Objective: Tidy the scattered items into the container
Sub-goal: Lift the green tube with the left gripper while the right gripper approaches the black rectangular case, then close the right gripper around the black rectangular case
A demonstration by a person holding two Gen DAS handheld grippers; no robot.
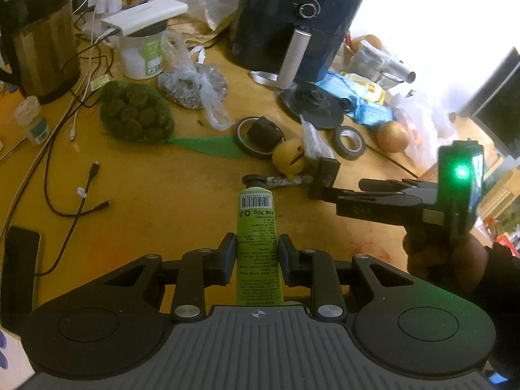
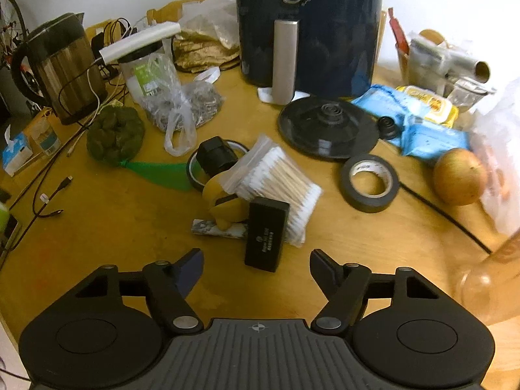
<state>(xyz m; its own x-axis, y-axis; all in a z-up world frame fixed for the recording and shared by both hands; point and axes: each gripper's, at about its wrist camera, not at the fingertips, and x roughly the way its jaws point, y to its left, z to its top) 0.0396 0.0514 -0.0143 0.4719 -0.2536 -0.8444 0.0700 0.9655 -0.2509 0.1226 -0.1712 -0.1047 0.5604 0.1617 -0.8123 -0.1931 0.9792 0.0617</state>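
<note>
My left claw (image 1: 256, 256) grips the green tube (image 1: 258, 234) above the worktop (image 1: 156, 201); my right claw (image 2: 256, 268) gapes open just short of the black box (image 2: 266, 234); I should straddle it squarely before squeezing

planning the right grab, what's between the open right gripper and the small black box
Only bare wooden table shows between the right gripper and the black box in the right wrist view.
</note>
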